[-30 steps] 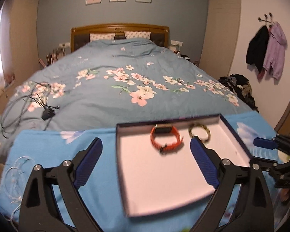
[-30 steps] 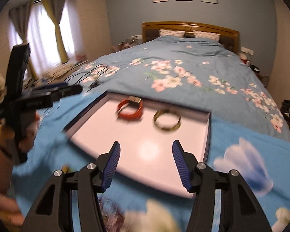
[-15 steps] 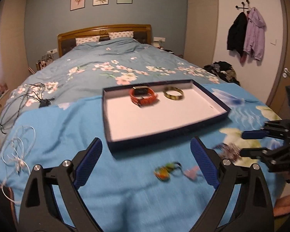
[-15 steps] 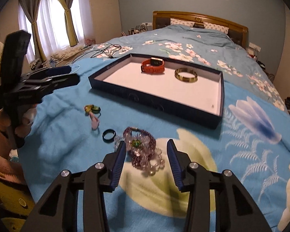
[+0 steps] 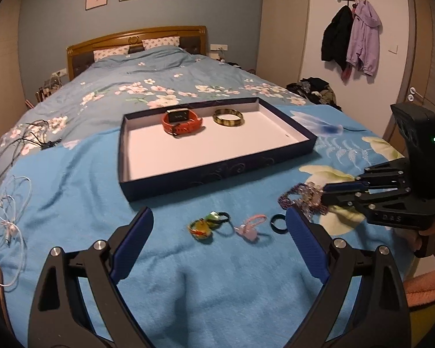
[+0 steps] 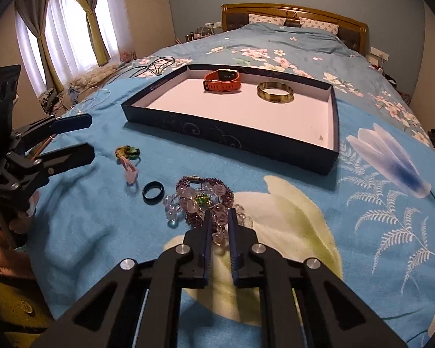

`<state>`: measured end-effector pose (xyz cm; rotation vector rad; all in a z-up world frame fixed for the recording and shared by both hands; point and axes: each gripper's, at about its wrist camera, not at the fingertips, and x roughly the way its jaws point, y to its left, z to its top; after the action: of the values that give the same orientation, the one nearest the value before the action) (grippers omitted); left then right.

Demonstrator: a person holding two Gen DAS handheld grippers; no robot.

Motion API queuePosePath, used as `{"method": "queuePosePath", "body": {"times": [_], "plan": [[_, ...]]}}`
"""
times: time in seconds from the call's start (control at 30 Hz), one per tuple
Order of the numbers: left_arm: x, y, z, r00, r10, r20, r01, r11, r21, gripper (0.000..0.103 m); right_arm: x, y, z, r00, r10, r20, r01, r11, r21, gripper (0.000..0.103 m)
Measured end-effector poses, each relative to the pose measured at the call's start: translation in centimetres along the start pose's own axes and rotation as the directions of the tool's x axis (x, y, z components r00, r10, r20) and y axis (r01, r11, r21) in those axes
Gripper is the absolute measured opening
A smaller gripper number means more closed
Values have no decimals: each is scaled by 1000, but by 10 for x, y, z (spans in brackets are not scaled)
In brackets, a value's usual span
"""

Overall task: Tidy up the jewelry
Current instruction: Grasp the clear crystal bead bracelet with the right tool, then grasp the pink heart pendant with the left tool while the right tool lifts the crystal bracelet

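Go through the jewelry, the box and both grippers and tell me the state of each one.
Dark blue tray box: open, lidless.
Orange smartwatch: strap fastened, in box.
Gold bangle: flat, in box.
Black ring: on blanket.
Purple and clear bead bracelets: heaped together.
Right gripper: closing on beads.
Left gripper: open, empty.

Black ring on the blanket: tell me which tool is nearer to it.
Left. The left tool has the black ring just inside its right finger, jaws wide open. The right tool sits beside the ring, closing on the beaded bracelets.

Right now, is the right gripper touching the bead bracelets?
Touching. In the right wrist view the right gripper is closing on the bead bracelets, with clear pink beads pinched between its fingers.
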<state>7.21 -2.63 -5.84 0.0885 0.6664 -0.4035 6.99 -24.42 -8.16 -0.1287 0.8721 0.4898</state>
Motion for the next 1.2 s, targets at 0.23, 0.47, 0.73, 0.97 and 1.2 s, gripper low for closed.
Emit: {"method": "queuePosePath", "body": {"times": [0.23, 0.47, 0.73, 0.97, 1.2], "plan": [[5, -9, -2, 999, -26, -18, 27, 999, 30, 89, -23, -10, 5, 995, 55, 78, -60, 996, 63, 8], [18, -16, -2, 994, -88, -65, 89, 996, 21, 77, -55, -18, 18, 980, 75, 185, -94, 991, 98, 8], [33, -15, -3, 984, -136, -118, 136, 991, -10, 65, -73, -34, 30, 966, 29, 256, -63, 990, 126, 8], [49, -6, -4, 968, -182, -174, 169, 982, -83, 53, -47, -52, 16, 987, -40, 159, 14, 987, 161, 8], [55, -13, -6, 961, -187, -204, 177, 982, -65, 43, -24, -59, -2, 995, -57, 76, 42, 981, 188, 12]]}}
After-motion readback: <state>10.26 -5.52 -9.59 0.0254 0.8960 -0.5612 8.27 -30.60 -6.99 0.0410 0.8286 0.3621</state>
